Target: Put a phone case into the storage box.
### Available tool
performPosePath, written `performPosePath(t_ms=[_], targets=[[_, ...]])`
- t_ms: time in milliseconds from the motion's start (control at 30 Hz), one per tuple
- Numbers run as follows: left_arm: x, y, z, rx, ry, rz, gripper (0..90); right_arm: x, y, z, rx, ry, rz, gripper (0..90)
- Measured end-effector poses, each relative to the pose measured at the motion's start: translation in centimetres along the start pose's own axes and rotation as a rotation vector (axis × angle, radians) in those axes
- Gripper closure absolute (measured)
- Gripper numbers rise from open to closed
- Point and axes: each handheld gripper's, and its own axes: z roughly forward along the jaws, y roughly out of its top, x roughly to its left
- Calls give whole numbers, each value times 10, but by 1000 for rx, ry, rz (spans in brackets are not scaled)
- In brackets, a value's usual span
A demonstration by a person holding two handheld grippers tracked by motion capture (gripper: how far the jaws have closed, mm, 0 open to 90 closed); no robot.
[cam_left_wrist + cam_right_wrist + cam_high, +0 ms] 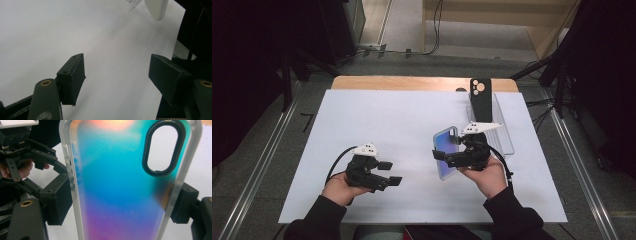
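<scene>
right gripper (447, 155) at centre right clamps a phone case (445, 150) by its edges; left gripper (389, 172) at lower left, jaws apart, empty.

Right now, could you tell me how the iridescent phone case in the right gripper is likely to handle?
The phone case looks like a thin, empty shell, so probably light and slightly flexible. Its glossy clear rim may be slippery. The right gripper clamps only its side edges, so it might bow or pivot.

The phone case (120, 190) shimmers iridescent blue, teal, orange and purple, with a frosted clear rim. A second phone case (480, 99) is black. The surface (377, 120) is white.
</scene>
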Motion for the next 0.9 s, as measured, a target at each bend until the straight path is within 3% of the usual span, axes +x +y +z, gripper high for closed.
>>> performPosePath(t_ms=[167, 433, 533, 900], targets=[[1, -2, 1, 14, 15, -2, 293, -5, 4, -5, 3, 3, 27, 181], [1, -6, -3, -4, 45, -23, 293, -12, 11, -19, -17, -23, 34, 181], [1, -6, -4, -5, 37, -38, 297, -15, 14, -24, -37, -32, 56, 181], [4, -11, -10, -19, 88, -70, 294, -31, 23, -42, -70, -112, 89, 181]])
